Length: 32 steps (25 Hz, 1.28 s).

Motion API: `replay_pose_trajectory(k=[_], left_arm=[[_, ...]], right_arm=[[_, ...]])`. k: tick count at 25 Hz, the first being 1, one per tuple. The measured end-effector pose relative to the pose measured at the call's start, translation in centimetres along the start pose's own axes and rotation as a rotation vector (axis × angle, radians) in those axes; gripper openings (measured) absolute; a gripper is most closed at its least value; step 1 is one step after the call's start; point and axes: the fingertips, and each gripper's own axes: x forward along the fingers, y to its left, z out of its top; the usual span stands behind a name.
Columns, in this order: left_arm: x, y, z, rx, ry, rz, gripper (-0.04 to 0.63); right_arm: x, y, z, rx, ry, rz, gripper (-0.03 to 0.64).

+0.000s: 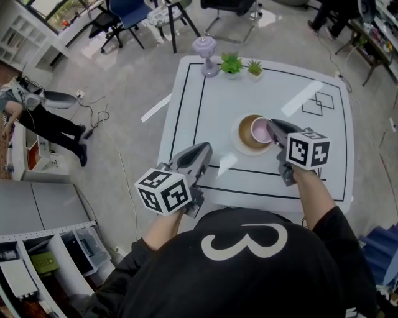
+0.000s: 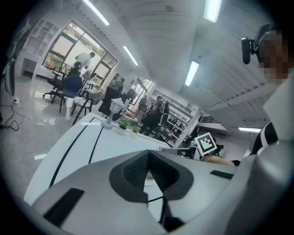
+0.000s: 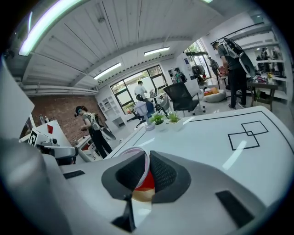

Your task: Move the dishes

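Observation:
A pink cup (image 1: 260,130) sits on a cream plate with a brown centre (image 1: 242,138), right of the middle of the white table (image 1: 273,93). My right gripper (image 1: 272,128) is shut on the cup's rim; in the right gripper view the rim (image 3: 134,152) runs between the pads of the right gripper (image 3: 148,172), with the tan plate (image 3: 142,196) below. My left gripper (image 1: 200,151) hovers over the table's near left part, apart from the dishes. In its own view the left gripper (image 2: 149,172) has its jaws together with nothing between them.
A purple vase (image 1: 205,54) and two small potted plants (image 1: 231,64) (image 1: 255,68) stand at the table's far edge. Two overlapping black squares (image 1: 320,102) are drawn at the far right. Chairs (image 1: 124,18) stand beyond the table, and a person (image 1: 43,118) is at the left.

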Motion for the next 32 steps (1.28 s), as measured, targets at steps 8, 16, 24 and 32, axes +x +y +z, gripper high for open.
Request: replay_pose_trajectory(k=[8,16,24,32], left_arm=[[0.2,-0.1,0.1,0.002,0.005,-0.012,0.003],[-0.3,0.6,-1.3,-0.016,0.025,0.003,0.003],[-1.2,1.1,-2.8,-0.028,0.054,0.012,0.003],[-1.1,1.5,-3.5,-0.009,0.07,-0.009,0.003]], right_arm=[[-3.3,2.5,0.7,-0.04,-0.02,0.094,0.044],[-4.7,6.5,-2.0,-0.076,0.033,0.252,0.044],[-4.6,8.2,-6.0,-0.108,0.097,0.283,0.046],[-3.8,7.9,-9.5,-0.154,0.126,0.23,0.048]])
